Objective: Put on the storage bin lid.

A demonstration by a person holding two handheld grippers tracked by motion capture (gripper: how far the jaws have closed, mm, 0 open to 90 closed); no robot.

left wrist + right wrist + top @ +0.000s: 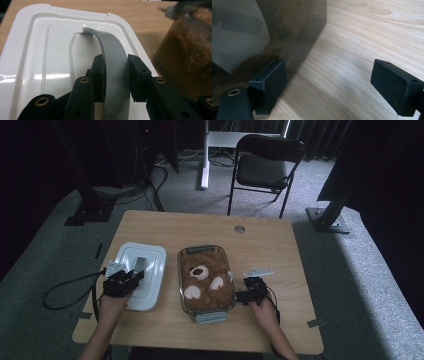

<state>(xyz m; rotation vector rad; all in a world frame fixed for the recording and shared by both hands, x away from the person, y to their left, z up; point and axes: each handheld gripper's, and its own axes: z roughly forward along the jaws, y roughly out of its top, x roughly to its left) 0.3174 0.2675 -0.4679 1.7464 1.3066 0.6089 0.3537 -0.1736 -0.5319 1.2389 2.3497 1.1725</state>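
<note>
left claw (115,75) angled down over white lid (45,62), clamped on grey handle (113,57) | right claw (332,85) level, gaping beside glass dish (294,32)

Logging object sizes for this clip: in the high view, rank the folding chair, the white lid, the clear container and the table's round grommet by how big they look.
1. Folding chair, though it stands farther off, so it is truly bigger still.
2. Clear container and white lid look about alike; not ranked against each other.
3. Round grommet, smallest by far.
</note>
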